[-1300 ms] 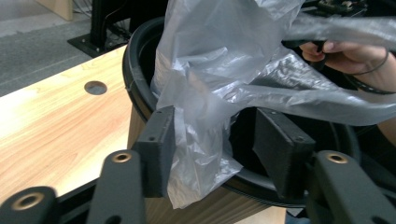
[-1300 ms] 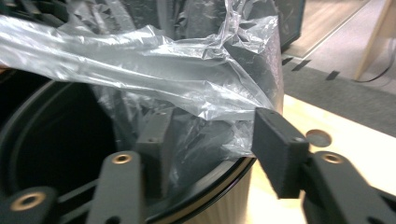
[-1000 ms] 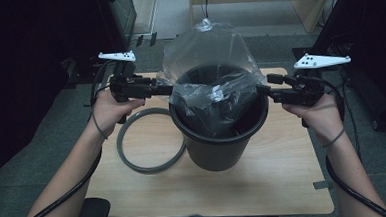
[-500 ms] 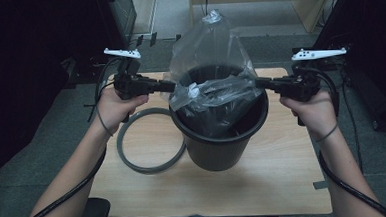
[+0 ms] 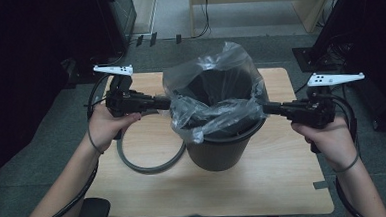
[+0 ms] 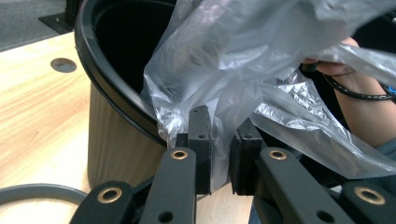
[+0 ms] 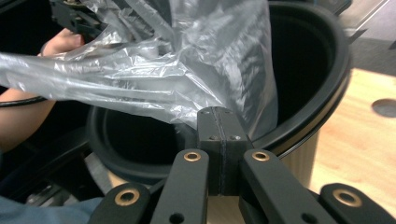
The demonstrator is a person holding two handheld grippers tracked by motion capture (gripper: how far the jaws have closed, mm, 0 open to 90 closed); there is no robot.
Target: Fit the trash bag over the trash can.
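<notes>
Clear plastic bag (image 5: 215, 95) in black bin (image 5: 218, 149), its edge clenched by left claw (image 6: 219, 154) and right claw (image 7: 219, 140).

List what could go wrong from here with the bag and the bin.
1. The thin plastic bag is stretched between the left gripper and the right gripper; pulling further apart could tear it.
2. The left gripper's pads look not fully closed on the film, so that edge may slip free.
3. The black bin stands loose on the table; a sideways tug might tip or drag it toward the grey ring.
</notes>
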